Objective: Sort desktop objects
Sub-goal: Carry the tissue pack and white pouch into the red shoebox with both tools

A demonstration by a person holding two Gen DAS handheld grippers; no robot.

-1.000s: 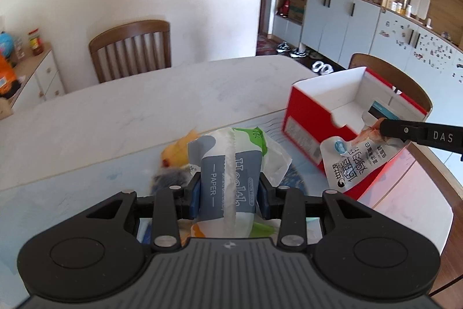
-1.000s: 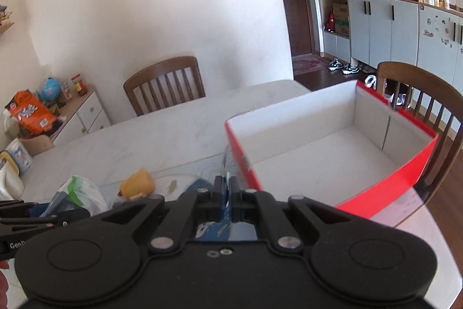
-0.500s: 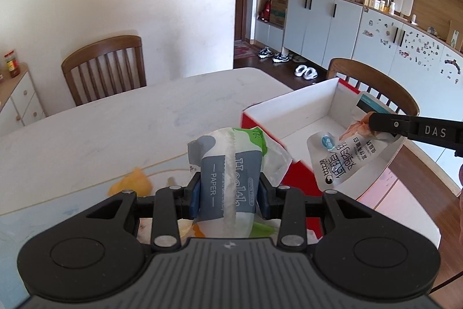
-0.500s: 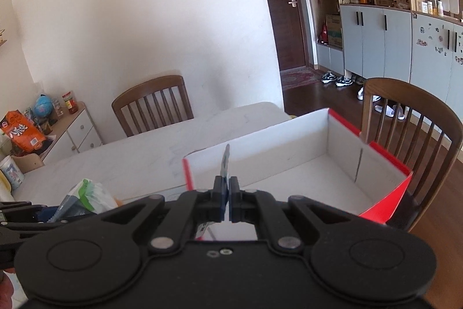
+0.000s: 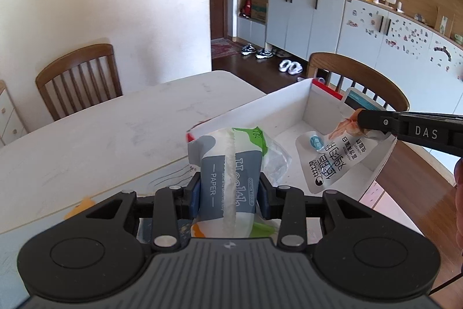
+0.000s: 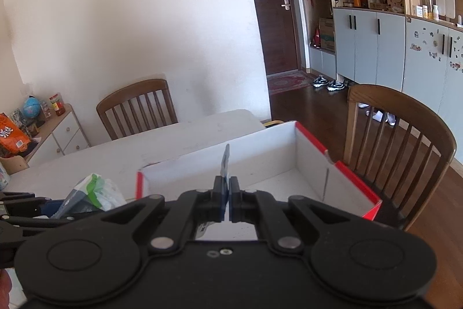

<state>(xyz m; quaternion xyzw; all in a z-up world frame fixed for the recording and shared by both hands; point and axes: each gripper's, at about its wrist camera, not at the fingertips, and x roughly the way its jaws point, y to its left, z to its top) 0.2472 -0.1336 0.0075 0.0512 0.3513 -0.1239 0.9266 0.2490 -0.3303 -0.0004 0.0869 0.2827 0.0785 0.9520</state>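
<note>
My left gripper is shut on a grey, white and green tissue pack and holds it just before the near wall of a red box with a white inside. My right gripper comes in from the right and is shut on a white snack pouch that hangs over the open box. In the right wrist view the gripper clamps the pouch edge-on above the box. The tissue pack shows at the left there.
The box stands on a white marble table near its right edge. A yellow object lies on a pale mat at the left. Wooden chairs stand behind the table and beside the box. A low cabinet holds clutter.
Both grippers have moved toward the box with their loads. The pouch went from in front of the box's red side to above its open inside. The tissue pack came up to the box's near wall.
</note>
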